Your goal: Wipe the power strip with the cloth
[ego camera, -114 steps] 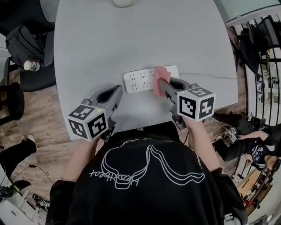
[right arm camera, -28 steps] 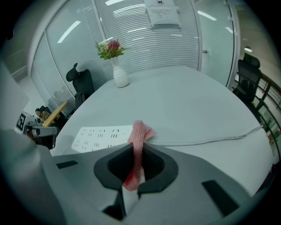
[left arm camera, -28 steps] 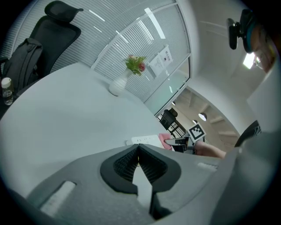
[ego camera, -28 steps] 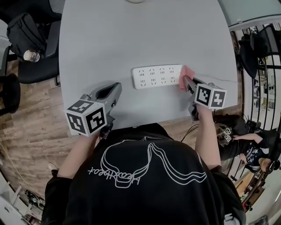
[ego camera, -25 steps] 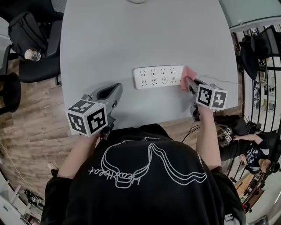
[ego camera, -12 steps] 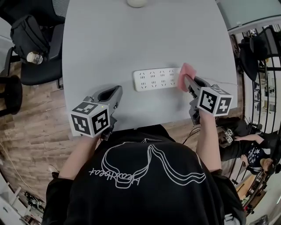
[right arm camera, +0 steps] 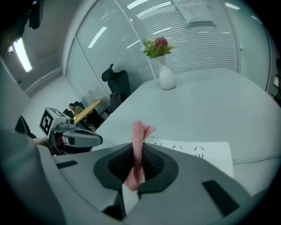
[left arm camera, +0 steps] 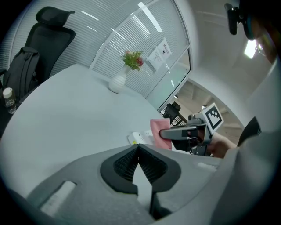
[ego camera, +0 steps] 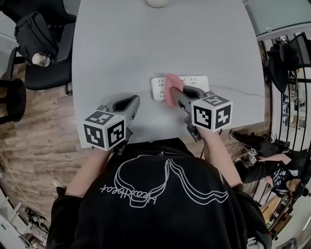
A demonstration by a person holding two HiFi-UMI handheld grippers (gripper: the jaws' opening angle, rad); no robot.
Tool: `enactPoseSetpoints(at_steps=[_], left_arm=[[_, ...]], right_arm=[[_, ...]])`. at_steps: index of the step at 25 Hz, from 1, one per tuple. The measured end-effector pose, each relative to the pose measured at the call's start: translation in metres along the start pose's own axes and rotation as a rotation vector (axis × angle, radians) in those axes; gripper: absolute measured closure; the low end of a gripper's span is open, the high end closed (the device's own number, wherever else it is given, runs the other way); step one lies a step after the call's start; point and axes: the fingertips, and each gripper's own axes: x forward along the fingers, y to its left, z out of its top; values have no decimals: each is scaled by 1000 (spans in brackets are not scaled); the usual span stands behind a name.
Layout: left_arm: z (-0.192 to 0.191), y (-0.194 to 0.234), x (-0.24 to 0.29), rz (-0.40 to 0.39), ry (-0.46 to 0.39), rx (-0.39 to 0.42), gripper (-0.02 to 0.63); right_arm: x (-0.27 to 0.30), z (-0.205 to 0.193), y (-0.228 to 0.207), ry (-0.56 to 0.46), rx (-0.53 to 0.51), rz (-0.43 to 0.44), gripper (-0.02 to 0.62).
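Observation:
A white power strip (ego camera: 194,81) lies flat on the grey table (ego camera: 146,44), and its left part is hidden under a pink cloth (ego camera: 171,87). My right gripper (ego camera: 175,95) is shut on that cloth and holds it down on the strip. In the right gripper view the cloth (right arm camera: 138,132) stands pinched between the jaws, with the strip (right arm camera: 197,151) just beyond. My left gripper (ego camera: 131,103) rests near the table's front edge, left of the strip, shut with nothing in it. From the left gripper view I see the cloth (left arm camera: 158,128) and the strip (left arm camera: 137,138).
A white vase (ego camera: 158,2) with flowers (right arm camera: 158,46) stands at the table's far edge. The strip's cable (ego camera: 238,89) trails off to the right. A black chair with a backpack (ego camera: 35,33) and a bottle (ego camera: 41,59) stands to the left. A railing (ego camera: 291,73) runs along the right.
My right gripper has slid left with the cloth, from the strip's right end onto its left part. The left gripper has stayed about where it was.

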Motion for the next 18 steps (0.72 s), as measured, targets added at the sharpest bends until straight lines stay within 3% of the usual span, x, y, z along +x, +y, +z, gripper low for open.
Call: enactPoseSetpoints(at_steps=[8, 18], left_arm=[[-6, 5, 0, 26, 8, -22, 594], [-5, 11, 2, 47, -2, -37, 594]], right_arm=[[29, -8, 25, 56, 0, 99, 560], [40, -21, 15, 102, -3, 98, 560]])
